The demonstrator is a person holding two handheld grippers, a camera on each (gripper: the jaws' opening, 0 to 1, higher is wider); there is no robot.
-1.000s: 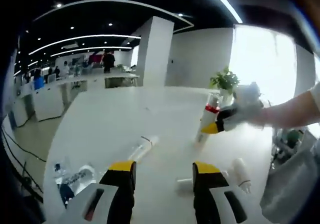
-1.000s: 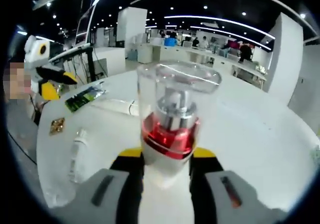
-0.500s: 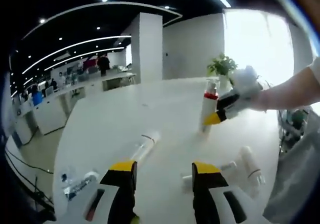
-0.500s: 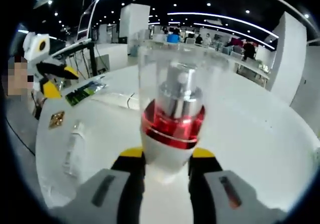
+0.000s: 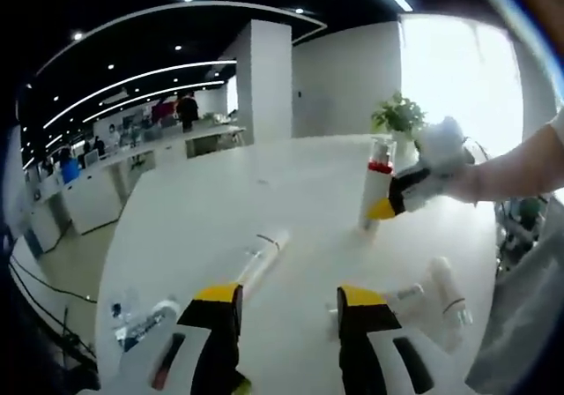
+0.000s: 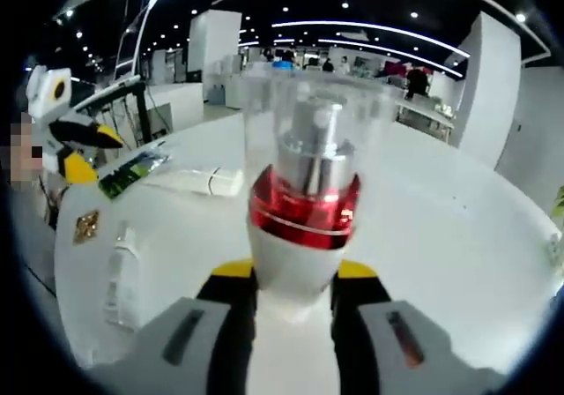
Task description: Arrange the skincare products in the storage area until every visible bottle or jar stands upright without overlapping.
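While the right gripper (image 6: pixel 293 280) stays clamped on a white bottle (image 6: pixel 296 254) with a red collar and clear cap, the step in hand reads as standing that bottle on the white table (image 5: pixel 203 210). In the left gripper view the bottle (image 5: pixel 377 188) stands upright at about two o'clock, its base apparently at the tabletop. Next move, by judgement: loosen the jaws without tipping it, then fetch another item. Left gripper (image 5: pixel 284 320): jaws apart, nothing between them. Left gripper view adds a tube (image 5: pixel 258 256) lying at twelve o'clock beyond the jaws and another bottle (image 5: pixel 446 289) lying at three o'clock. Right gripper view adds a flat tube (image 6: pixel 121 272) at nine o'clock and a green packet (image 6: pixel 132 171) at ten.
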